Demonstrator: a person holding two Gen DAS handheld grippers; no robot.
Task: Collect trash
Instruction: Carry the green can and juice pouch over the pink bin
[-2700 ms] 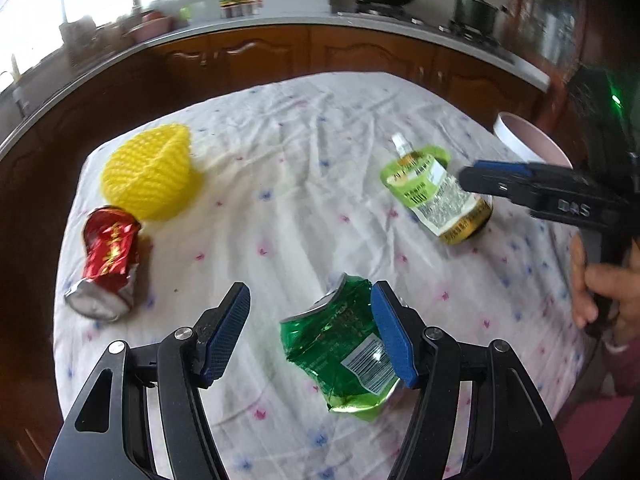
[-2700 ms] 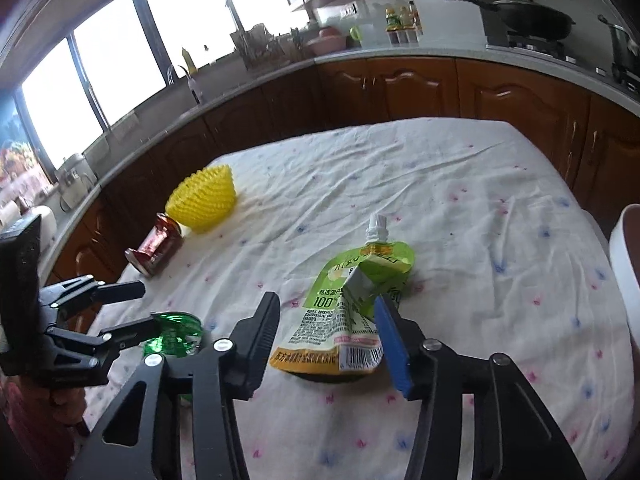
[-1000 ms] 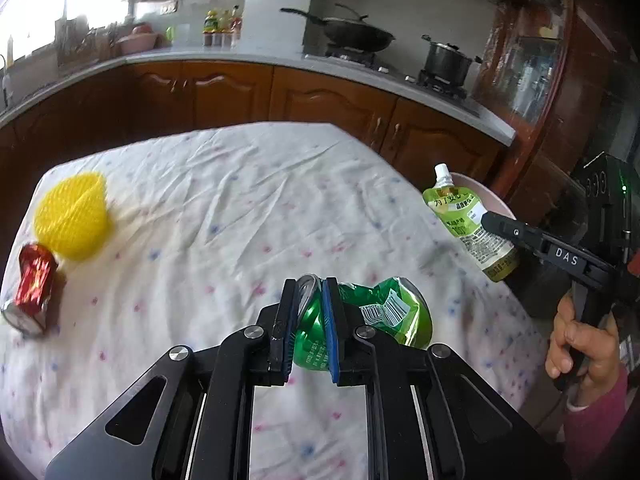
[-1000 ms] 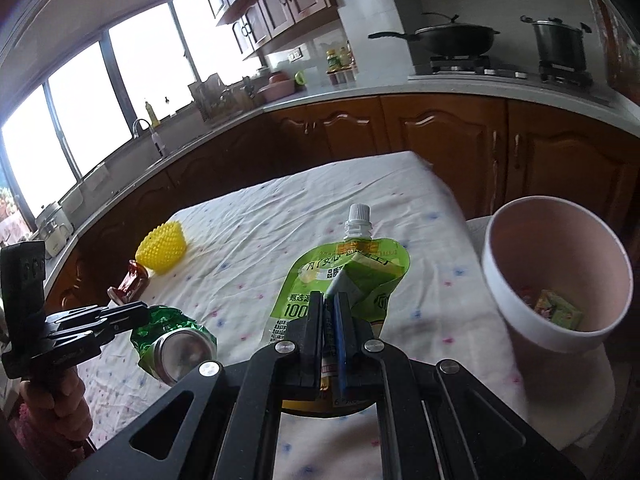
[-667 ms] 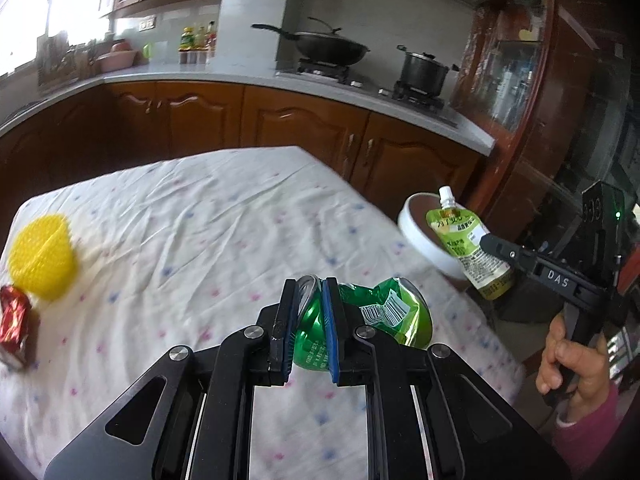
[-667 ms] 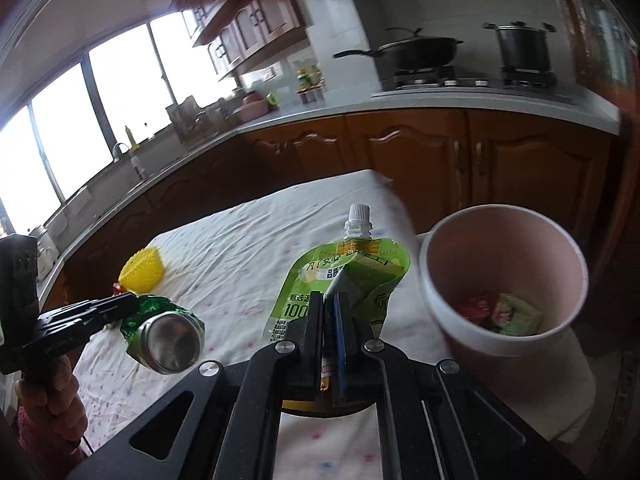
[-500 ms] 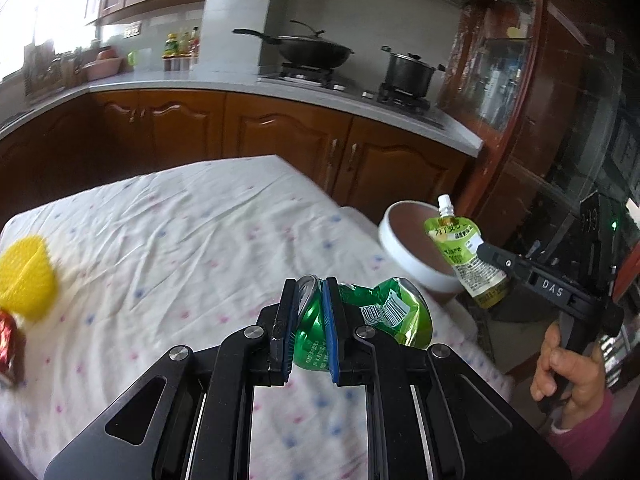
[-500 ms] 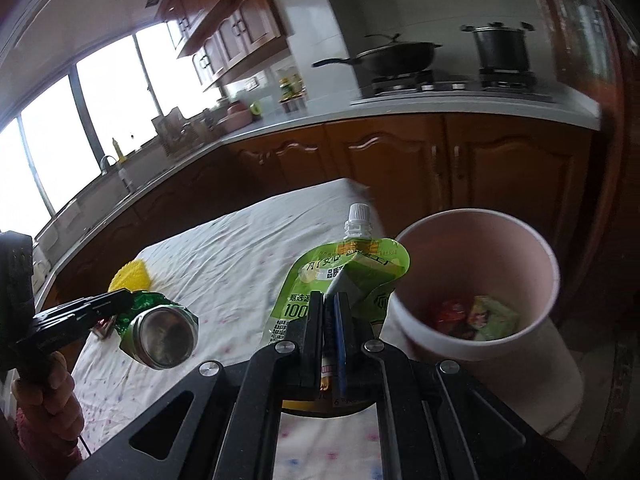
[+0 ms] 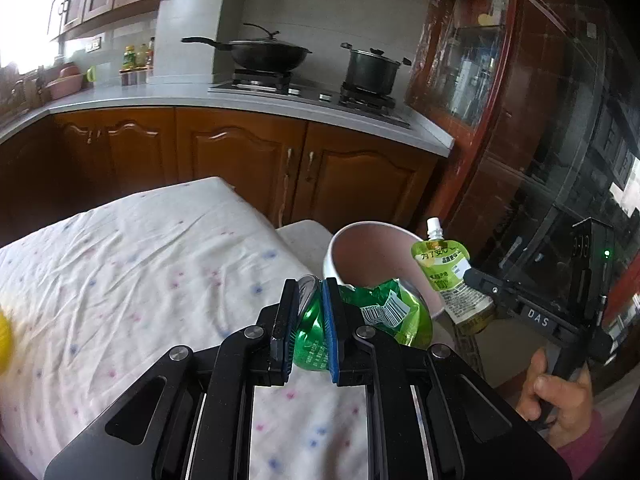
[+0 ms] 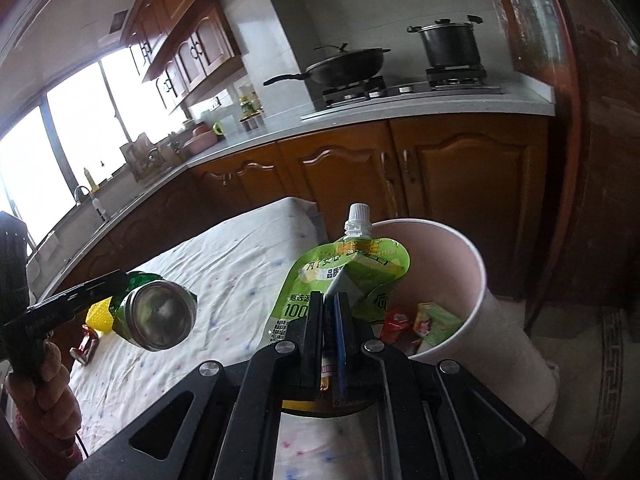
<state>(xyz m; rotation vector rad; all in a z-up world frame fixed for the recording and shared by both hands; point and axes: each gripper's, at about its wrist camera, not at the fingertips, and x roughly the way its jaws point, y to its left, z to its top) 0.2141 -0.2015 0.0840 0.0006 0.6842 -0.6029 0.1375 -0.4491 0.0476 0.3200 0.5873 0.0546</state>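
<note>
The crushed green can (image 9: 362, 314) was clamped between the blue-padded fingers (image 9: 329, 320) of the left gripper (image 9: 306, 320), held in the air over the near edge of the cloth-covered counter (image 9: 132, 280), just beside the pink bin (image 9: 340, 256). In the right wrist view the can (image 10: 158, 312) showed its round metal end toward the camera, above the counter (image 10: 224, 280).

The green spouted drink pouch (image 10: 344, 280) was pinched flat in the right gripper (image 10: 330, 320), whose fingers (image 10: 314, 320) were closed tight on its lower half; the white cap pointed up. It hung at the rim of the bin (image 10: 476, 280), partly over the opening. Inside the bin lay a red wrapper (image 10: 394, 322) and a green packet (image 10: 434, 318).

Farther back on the counter, a yellow basket (image 10: 100, 314) and a red can (image 10: 86, 344) sat close together, well apart from the bin. Behind, a wok (image 9: 266, 54) and a dark pot (image 9: 372, 68) stood on the stove.
</note>
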